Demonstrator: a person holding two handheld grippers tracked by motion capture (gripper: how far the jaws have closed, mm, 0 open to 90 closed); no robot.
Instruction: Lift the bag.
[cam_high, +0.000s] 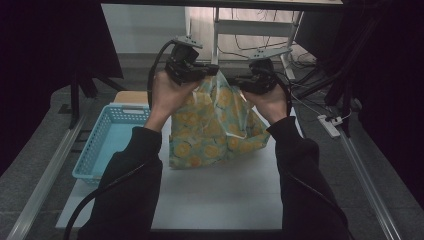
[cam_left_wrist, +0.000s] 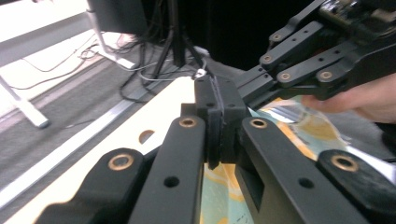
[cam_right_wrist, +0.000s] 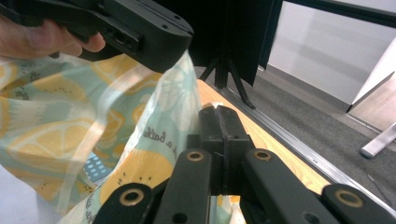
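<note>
**Lemon-print bag held up by its top edge between two closed grippers**

In the upper middle of the high view, the left hand-held gripper (cam_high: 212, 68) and the right hand-held gripper (cam_high: 239, 80) face each other, each pinching the top edge of a thin, glossy lemon-print bag (cam_high: 215, 125). Both sets of jaws are clamped tight on the film. In the left gripper view the pads meet at the frame's centre with the bag (cam_left_wrist: 219, 186) running down from below them, and in the right gripper view a sliver of the bag (cam_right_wrist: 140, 140) peeks out at the closed tips in mid-frame.

The bag hangs at the centre of the high view, its lower edge resting on or just above the white tabletop (cam_high: 225, 195) — which of the two cannot be told. Gripping at two separate points along the rim lets the bag's own weight pull it straight, and it keeps the mouth under control; a single pinch would probably let the soft film fold and swing.

A light blue basket (cam_high: 107, 142) sits at the left of the high view, just beside the bag, its open top facing up — likely where the bag belongs, or where things for it come from, though that is a guess.
</note>
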